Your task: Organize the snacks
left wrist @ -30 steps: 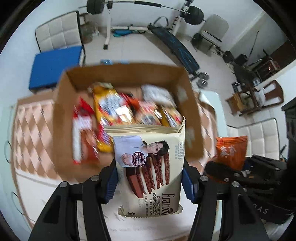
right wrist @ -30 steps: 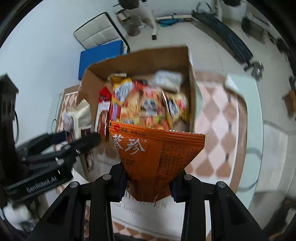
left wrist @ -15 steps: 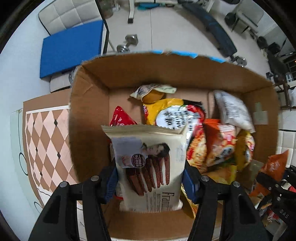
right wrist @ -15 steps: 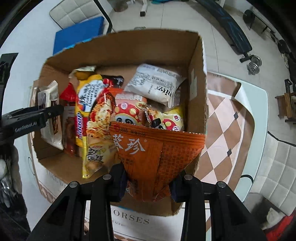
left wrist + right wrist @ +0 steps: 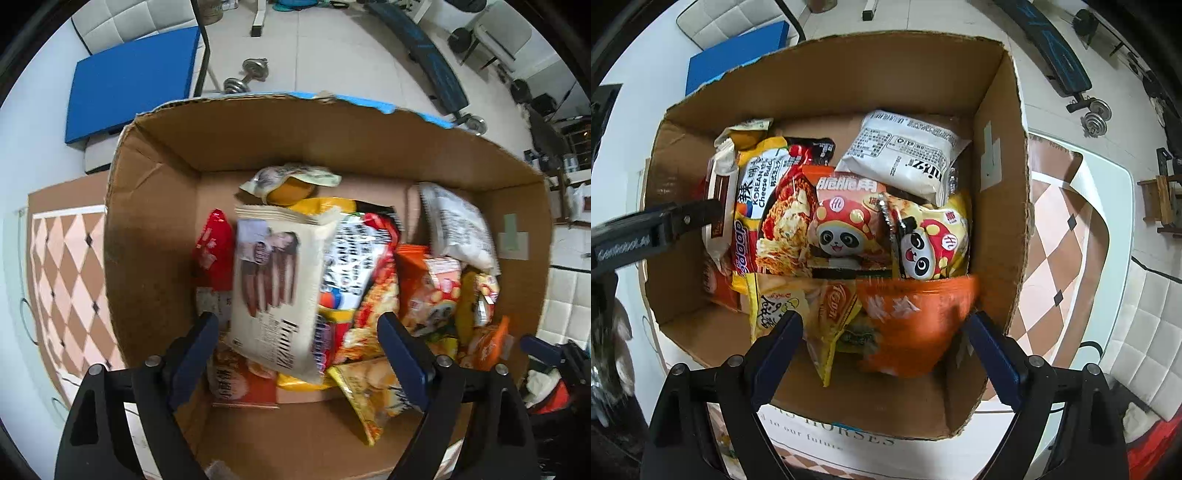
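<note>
Lower centre of your left view: left gripper (image 5: 297,354) jaws just opened, cream biscuit pack (image 5: 275,291) loose between them inside the cardboard box (image 5: 147,258). Only your right view shows two panda bags (image 5: 846,229) and the orange bag (image 5: 908,325), loose between the just-opened right gripper (image 5: 886,350) jaws.
</note>
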### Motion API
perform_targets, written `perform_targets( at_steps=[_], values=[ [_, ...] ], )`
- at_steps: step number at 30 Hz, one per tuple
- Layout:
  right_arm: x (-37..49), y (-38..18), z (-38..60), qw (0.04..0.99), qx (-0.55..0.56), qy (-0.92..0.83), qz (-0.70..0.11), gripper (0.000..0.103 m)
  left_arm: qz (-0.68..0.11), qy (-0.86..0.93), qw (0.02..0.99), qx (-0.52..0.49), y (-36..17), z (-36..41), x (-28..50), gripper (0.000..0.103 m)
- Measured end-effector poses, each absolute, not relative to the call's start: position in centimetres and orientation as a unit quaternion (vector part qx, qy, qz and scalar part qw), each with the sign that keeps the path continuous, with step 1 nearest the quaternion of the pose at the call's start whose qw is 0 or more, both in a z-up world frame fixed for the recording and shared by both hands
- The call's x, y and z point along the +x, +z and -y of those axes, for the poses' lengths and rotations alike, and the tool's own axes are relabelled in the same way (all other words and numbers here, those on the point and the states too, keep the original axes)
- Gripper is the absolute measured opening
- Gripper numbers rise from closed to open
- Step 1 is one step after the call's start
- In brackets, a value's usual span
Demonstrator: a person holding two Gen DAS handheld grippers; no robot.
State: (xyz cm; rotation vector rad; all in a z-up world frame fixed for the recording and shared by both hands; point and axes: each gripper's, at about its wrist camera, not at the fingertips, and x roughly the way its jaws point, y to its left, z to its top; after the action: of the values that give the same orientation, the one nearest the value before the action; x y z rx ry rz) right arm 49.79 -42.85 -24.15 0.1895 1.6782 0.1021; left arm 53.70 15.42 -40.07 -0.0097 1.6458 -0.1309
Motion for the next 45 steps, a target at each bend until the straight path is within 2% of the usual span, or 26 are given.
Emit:
perform_targets(
  at_steps=[1,3,24,45],
  values=[
    [49.7,-24.0,42.8,0.667,0.083,0.041,-0.739,0.093,-0.73,-0.063,0.68,-0.009,-39.8,-15.3,53.4,0.089],
    [49.6,-23.8,42.7,0.671,0.083,0.036,-0.736,0.094,-0.727,-0.069,0.683,-0.009,-39.3,-15.1,52.7,0.098],
    [43.4,-19.0,42.6,0.728,0.097,-0.001,-0.678,0.096,-0.654,-0.045,0.755,-0.011,-32.8,-15.3,44.3,0.098],
    [27.3,-4.0,41.6,0.832,0.095,-0.014,-0.546,0.096,-0.508,-0.055,0.859,0.015,-18.5,-15.3,29.1,0.098]
  ],
)
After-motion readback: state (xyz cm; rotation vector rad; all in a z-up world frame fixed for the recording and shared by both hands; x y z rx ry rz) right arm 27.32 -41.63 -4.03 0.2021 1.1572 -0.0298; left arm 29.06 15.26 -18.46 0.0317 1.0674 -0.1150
